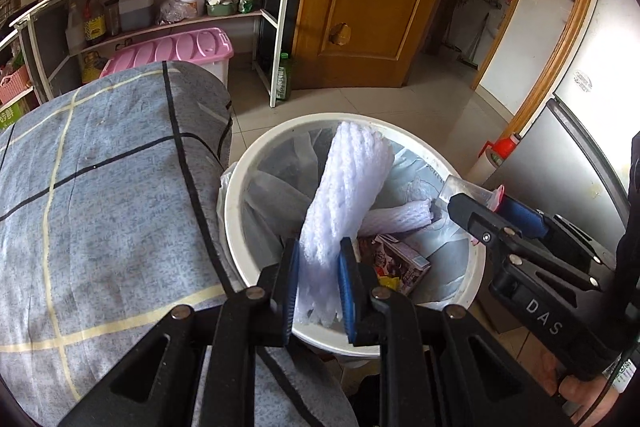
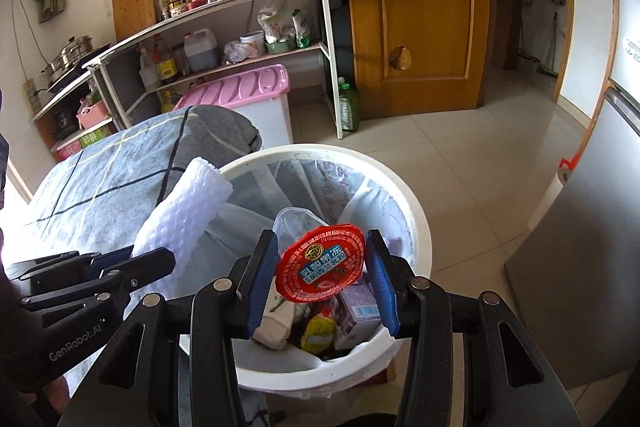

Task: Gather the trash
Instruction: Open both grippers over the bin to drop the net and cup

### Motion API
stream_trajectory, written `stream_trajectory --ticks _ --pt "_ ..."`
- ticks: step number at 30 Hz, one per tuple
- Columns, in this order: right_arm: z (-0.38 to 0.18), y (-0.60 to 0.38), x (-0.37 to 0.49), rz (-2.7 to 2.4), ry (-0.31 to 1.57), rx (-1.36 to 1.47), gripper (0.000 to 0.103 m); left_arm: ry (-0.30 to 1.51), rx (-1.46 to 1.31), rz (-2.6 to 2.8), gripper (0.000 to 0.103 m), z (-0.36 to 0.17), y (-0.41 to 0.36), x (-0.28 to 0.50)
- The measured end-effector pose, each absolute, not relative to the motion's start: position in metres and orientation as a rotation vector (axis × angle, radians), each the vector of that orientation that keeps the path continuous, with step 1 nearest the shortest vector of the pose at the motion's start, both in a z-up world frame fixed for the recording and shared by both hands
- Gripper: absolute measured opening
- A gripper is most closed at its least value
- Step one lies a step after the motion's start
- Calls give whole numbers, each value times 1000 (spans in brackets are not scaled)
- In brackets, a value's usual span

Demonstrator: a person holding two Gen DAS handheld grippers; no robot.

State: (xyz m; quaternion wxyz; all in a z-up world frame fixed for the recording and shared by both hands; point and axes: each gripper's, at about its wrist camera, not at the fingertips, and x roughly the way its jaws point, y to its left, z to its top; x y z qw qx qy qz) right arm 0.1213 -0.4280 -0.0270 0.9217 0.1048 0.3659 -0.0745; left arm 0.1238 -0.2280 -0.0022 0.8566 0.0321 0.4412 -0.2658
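Note:
A white trash bin with a plastic liner stands beside the table; it also shows in the right wrist view. My left gripper is shut on a white foam net sleeve and holds it over the bin's near rim; the sleeve shows too in the right wrist view. My right gripper is shut on a clear jelly cup with a red lid, held above the bin. In the left wrist view it hangs over the bin's right rim. Boxes and wrappers lie in the bin.
A table under a blue-grey checked cloth is left of the bin. Behind stand a shelf rack with bottles and a kettle, a pink-lidded box, a wooden door and a grey fridge at right.

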Motion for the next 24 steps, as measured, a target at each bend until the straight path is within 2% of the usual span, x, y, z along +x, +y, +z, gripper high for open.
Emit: stream_trajectory --ticks 8,11,13,15,24 --pt "-42 -440 135 -153 786 219 46 951 83 -529 20 -14 -241 131" --pt "-46 -439 141 -146 807 205 46 961 86 -511 24 -17 -242 135" --pt "-48 -439 142 -158 817 192 47 963 85 -493 29 -19 -241 136" --pt "-50 -438 142 -165 818 182 50 950 100 -477 42 -18 -240 135" --pt "-39 -434 122 -198 769 195 51 890 133 -440 43 -6 -231 120"
